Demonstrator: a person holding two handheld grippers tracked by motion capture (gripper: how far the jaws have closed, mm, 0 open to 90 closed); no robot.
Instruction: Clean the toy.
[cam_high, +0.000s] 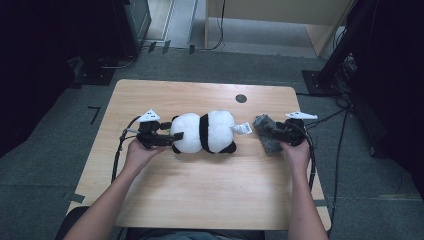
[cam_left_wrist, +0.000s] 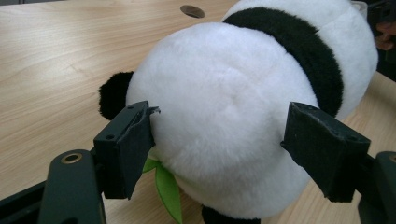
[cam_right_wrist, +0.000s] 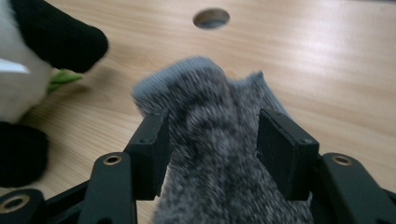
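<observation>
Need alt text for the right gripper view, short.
The right gripper has its two black jaws on either side of a fuzzy grey sock, pads against the fabric, on a light wooden table. At the left edge lies part of a black-and-white plush panda with a bit of green leaf; a round hole sits in the tabletop beyond.

Looks like a lab or recording room rather than a home. Light wooden table (cam_high: 200, 185) with a cable hole (cam_high: 241, 98) set on grey carpet (cam_high: 380, 210), black stands and equipment in the upper corners. Cables (cam_high: 340, 145) trailing across the floor at right, tape marks (cam_high: 94, 112) at left.
</observation>
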